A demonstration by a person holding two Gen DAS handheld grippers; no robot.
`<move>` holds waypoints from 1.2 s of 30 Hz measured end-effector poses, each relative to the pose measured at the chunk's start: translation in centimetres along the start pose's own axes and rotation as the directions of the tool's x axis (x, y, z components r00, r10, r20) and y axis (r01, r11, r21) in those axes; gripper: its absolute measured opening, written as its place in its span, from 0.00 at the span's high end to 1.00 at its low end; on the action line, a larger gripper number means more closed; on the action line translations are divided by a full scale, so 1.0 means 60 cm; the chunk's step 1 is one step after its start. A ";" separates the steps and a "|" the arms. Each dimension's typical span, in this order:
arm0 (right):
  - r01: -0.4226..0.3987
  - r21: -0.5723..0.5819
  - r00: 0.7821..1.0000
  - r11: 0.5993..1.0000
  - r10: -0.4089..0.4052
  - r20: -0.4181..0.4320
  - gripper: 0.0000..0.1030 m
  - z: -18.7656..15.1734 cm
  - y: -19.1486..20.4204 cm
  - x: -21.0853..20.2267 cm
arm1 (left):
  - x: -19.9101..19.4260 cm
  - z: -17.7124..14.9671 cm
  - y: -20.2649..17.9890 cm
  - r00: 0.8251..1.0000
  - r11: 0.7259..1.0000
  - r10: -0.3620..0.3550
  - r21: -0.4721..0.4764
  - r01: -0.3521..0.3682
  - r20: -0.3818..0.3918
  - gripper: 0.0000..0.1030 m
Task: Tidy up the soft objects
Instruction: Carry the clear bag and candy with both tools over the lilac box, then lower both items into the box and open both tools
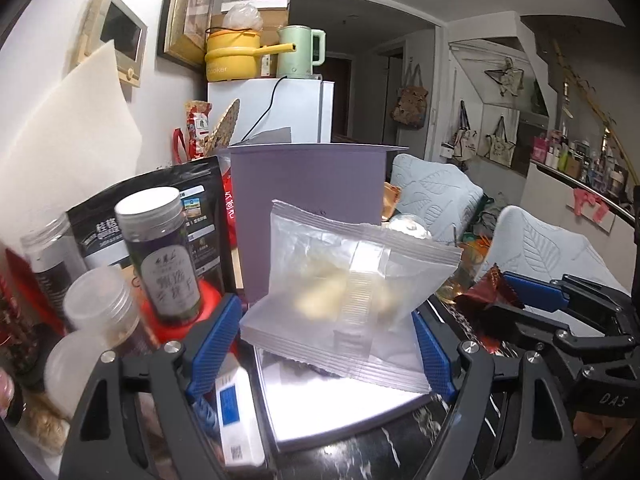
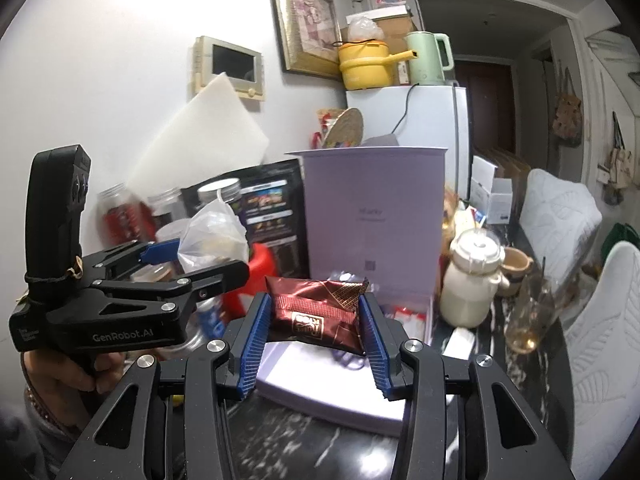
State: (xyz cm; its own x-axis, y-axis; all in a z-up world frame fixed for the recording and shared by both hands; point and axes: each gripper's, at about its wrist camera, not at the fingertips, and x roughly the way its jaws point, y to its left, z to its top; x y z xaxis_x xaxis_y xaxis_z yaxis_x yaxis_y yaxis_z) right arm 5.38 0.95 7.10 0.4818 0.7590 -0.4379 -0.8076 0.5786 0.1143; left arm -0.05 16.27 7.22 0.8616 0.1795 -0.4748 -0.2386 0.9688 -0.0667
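My left gripper (image 1: 328, 320) is shut on a clear plastic snack packet (image 1: 352, 288) with pale pieces inside, held above the open lilac box (image 1: 320, 420). In the right wrist view the left gripper (image 2: 196, 256) sits at the left with the same packet (image 2: 212, 232). My right gripper (image 2: 316, 320) is shut on a dark red foil snack packet (image 2: 316, 312), held over the box's white tray (image 2: 320, 392). The right gripper (image 1: 516, 296) also shows in the left wrist view, with the red packet (image 1: 484, 292). The box's upright lid (image 2: 376, 212) stands behind both.
Jars (image 1: 160, 256), a black pouch (image 1: 200, 216) and a red can (image 2: 260, 276) crowd the left. A cream bottle (image 2: 476, 276), a cup (image 2: 516, 264) and a glass (image 2: 532, 316) stand at the right. Padded chairs (image 2: 600, 340) border the dark marble table (image 2: 320, 448).
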 end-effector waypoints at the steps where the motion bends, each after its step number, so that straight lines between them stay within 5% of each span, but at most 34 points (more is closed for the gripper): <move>1: 0.004 0.000 1.000 1.000 -0.004 0.000 0.57 0.003 -0.006 0.007 | 0.010 0.002 0.002 1.000 1.000 0.002 -0.006 -0.002 -0.001 0.20; 17: 0.032 0.017 0.995 0.999 -0.030 -0.090 0.57 0.007 -0.095 0.143 | 0.169 -0.006 0.009 0.992 0.999 0.017 -0.045 -0.022 -0.123 0.20; 36: 0.044 0.038 0.969 0.998 -0.033 -0.246 0.57 -0.051 -0.122 0.231 | 0.236 -0.069 -0.004 0.963 0.998 0.058 0.003 -0.059 -0.262 0.20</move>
State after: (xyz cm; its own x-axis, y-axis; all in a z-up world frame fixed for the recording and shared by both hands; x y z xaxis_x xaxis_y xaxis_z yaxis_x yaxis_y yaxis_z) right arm 16.93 6.36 -2.53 0.4098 0.6423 -0.6477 -0.7721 0.6224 0.1287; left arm 10.35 17.91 -3.10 0.6988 0.1842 -0.6911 -0.2877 0.9571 -0.0357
